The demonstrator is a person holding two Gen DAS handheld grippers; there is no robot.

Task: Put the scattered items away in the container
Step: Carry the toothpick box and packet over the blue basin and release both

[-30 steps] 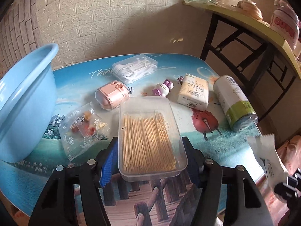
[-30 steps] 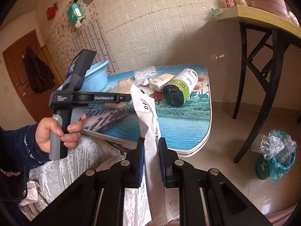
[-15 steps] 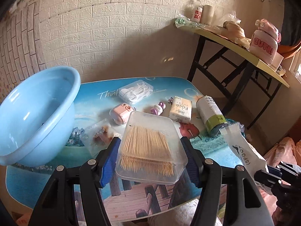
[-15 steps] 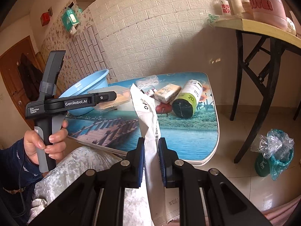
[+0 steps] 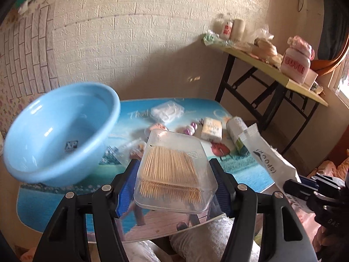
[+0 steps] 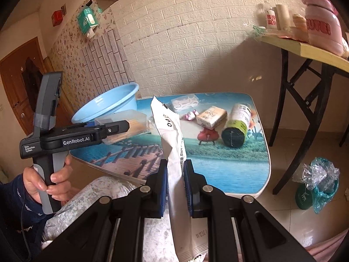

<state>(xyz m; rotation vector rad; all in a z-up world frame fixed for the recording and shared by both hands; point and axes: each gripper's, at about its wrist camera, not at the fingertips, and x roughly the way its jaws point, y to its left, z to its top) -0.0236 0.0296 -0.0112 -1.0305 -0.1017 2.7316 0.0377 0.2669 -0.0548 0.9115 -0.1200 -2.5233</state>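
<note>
- White embossed brick wall closes the background; a low counter (image 5: 250, 174) with a printed lake scene carries the scattered items, and a yellow side table (image 5: 272, 74) stands at the right.
- Blue basin (image 5: 59, 131), the container, sits at the counter's left end, empty and open upward.
- Left claw (image 5: 174, 181) is set at a moderate width, clamped on the long sides of a clear toothpick box (image 5: 174, 170), held in the air above the counter's near edge, beside the basin.
  - Handling: judged light, rigid and slick-walled; the thin plastic may flex or slip. Hold across the flat side walls, as now, and keep it level so the lid stays shut.
- Counter centre holds a clear floss-pick case (image 5: 168, 111), a pink gadget (image 5: 157, 127), a small bag (image 5: 133, 150), a tissue pack (image 5: 211, 128) and a lying can (image 5: 235, 135).
- Right claw (image 6: 175, 181) is narrow, pinching a white spoon sachet (image 6: 172, 131) near mid-length, clear of the counter.
  - Handling: judged light, soft and floppy; grip the flat film, not the sealed ends.
- Change against the earlier frames: both claws have risen with unchanged grips; more of the basin's interior now shows in the left view, and the counter items appear smaller and farther below.
</note>
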